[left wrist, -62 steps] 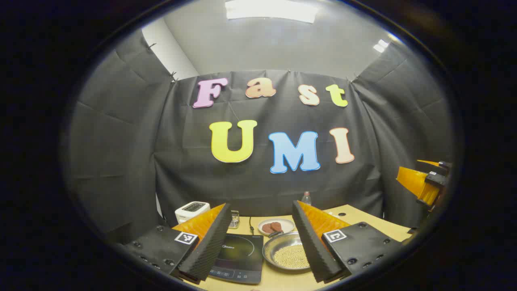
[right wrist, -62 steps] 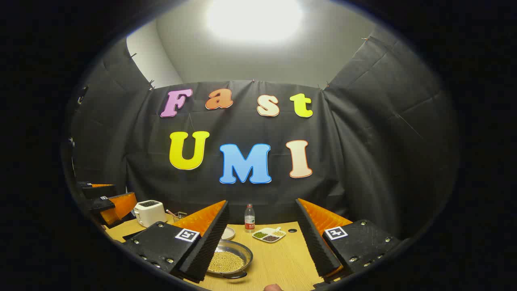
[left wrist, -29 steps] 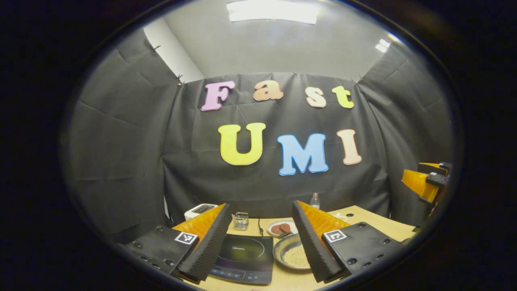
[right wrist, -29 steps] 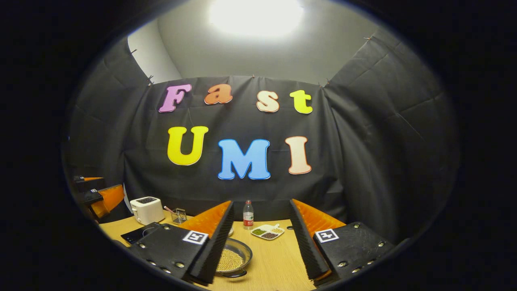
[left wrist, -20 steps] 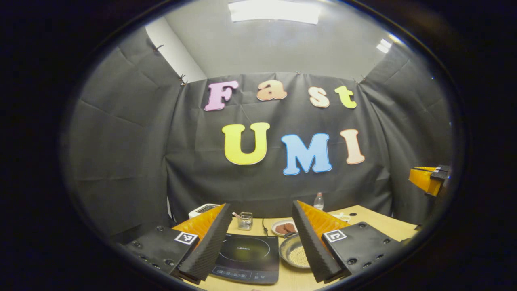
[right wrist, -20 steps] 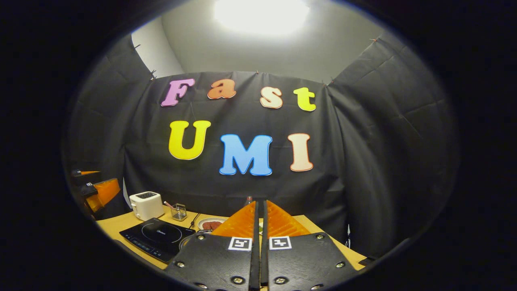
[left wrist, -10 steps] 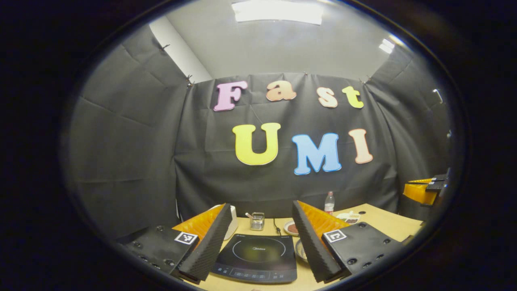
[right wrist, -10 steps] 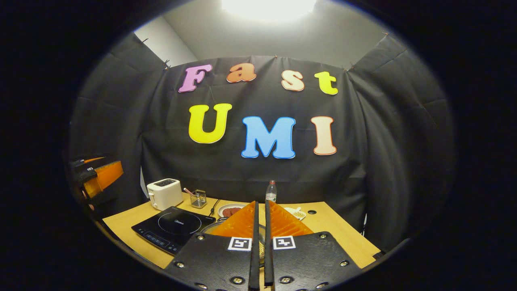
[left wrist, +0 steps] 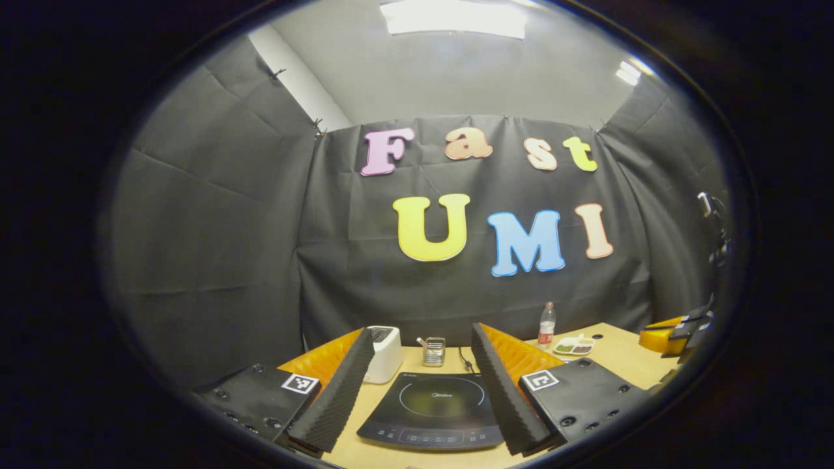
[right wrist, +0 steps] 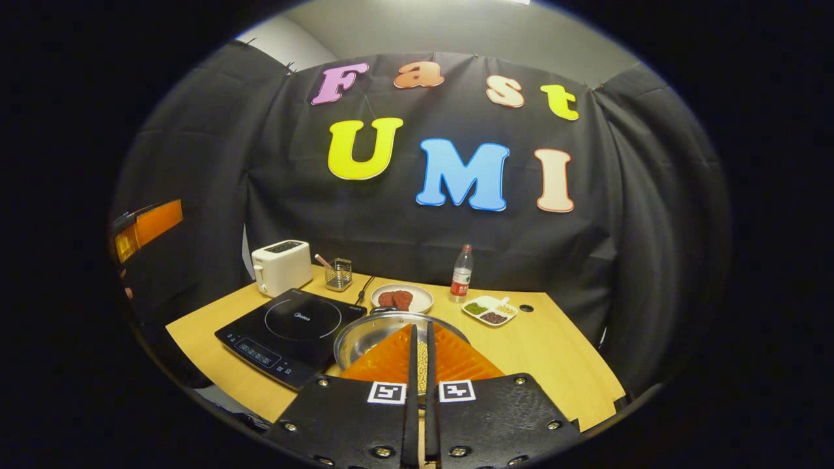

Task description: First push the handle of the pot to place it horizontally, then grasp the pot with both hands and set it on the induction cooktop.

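The pot (right wrist: 362, 337), a shallow steel pan holding pale beans, stands on the wooden table (right wrist: 554, 352) just right of the black induction cooktop (right wrist: 293, 326). A small dark handle (right wrist: 384, 311) shows at its far rim. My right gripper (right wrist: 420, 326) is shut with nothing between its fingers, and its tips hang over the pot's near side, hiding part of it. My left gripper (left wrist: 422, 331) is open, with the cooktop (left wrist: 433, 410) lying between and beyond its fingers. The right gripper (left wrist: 671, 329) shows at the far right of the left gripper view. The left gripper (right wrist: 146, 225) shows at the left edge of the right gripper view.
A white toaster (right wrist: 281, 266) and a wire holder (right wrist: 339, 273) stand behind the cooktop. Behind the pot lie a plate of brown patties (right wrist: 402, 298), a bottle (right wrist: 461, 273) and a divided dish (right wrist: 490, 309). Bare table stretches to the right of the pot.
My right gripper has shut and tipped down towards the pot. The left gripper has swung left, so the cooktop now sits between its fingers and the pot has slid out of its view.
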The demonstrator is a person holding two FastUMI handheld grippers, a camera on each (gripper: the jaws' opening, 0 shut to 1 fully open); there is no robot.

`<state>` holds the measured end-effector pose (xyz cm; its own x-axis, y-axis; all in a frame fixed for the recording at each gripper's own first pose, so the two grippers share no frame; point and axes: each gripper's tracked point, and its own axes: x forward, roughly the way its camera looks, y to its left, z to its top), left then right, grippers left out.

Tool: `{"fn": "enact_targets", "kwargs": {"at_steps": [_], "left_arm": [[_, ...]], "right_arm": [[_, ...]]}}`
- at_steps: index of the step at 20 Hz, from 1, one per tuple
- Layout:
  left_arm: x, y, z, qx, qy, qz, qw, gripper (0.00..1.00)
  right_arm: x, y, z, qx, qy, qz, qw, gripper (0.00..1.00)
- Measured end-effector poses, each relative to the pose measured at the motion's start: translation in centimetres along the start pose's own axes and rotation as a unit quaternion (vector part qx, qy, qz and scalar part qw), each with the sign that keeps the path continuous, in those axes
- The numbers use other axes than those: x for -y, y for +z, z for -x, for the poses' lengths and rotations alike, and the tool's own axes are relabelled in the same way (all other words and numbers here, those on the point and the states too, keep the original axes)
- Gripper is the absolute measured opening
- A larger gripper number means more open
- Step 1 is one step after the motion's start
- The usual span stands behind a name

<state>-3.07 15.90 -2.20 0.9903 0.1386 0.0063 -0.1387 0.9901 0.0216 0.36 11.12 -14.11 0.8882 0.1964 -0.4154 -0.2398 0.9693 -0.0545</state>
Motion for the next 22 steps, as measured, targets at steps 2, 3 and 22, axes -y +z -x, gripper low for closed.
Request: {"fn": "enact_targets", "kwargs": {"at_steps": [2, 3, 22], "left_arm": [[0.0, -0.6, -0.3, -0.008, 0.004, 0.006, 1.000, 1.00], [0.0, -0.7, -0.4, -0.009, 0.008, 0.008, 1.000, 1.00], [3.7, -3.1, -5.9, -0.036, 0.048, 0.000, 0.998, 0.94]], "right_arm": [[-0.4, -1.2, -0.7, -0.019, 0.018, 0.008, 1.000, 0.04], [-0.7, -1.9, -1.1, -0.027, 0.028, 0.012, 0.999, 0.04], [-4.5, -15.3, -5.5, -0.223, 0.199, 0.070, 0.952, 0.04]]}}
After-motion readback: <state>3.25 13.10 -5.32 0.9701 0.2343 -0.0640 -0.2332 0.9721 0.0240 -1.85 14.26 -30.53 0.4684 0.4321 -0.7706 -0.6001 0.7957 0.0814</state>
